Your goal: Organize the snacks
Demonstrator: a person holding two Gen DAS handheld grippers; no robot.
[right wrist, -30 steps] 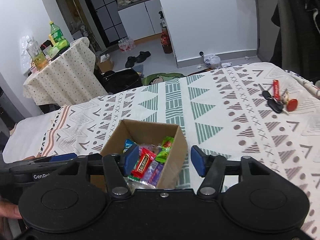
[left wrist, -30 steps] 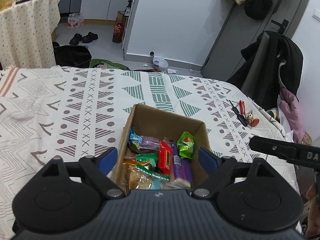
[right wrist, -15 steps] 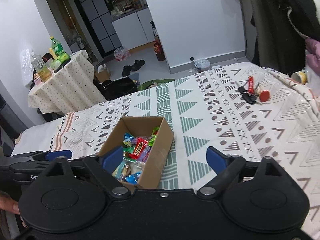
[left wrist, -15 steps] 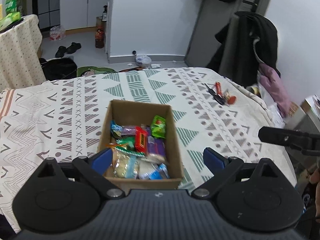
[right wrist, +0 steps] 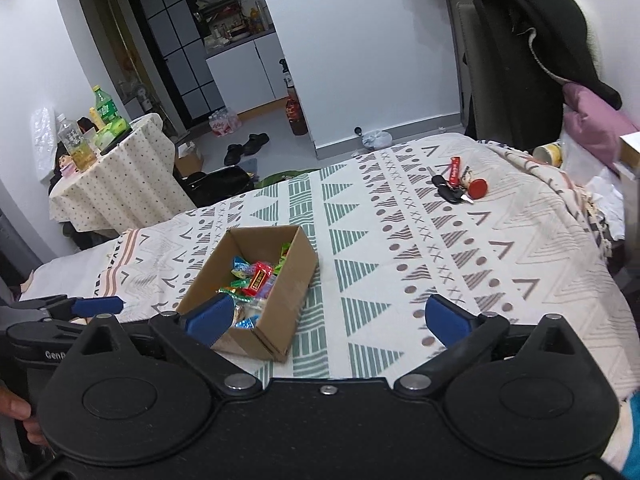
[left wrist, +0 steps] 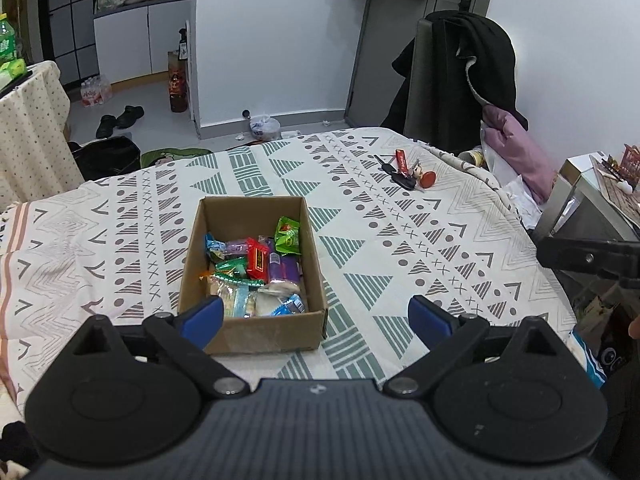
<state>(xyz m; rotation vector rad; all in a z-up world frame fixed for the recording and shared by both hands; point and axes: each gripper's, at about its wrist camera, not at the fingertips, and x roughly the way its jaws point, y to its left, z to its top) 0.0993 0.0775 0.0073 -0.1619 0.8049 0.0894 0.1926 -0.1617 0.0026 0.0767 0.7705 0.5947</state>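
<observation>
Cardboard box (left wrist: 256, 332) of mixed wrapped snacks (left wrist: 256, 268) sits on patterned bedspread (left wrist: 420, 240), keys (left wrist: 404, 172) well beyond it to the right, left gripper (left wrist: 316, 320) and right gripper (right wrist: 328, 318) both wide open, empty, hovering just short of box.

The left gripper (left wrist: 316, 322) is showing a black ribbed body, two round black discs, silver pivot screws and blue finger pads (left wrist: 202, 319). The right gripper (right wrist: 328, 320) is looking alike, smooth-bodied; white lettering is showing at lower left of its view.
</observation>
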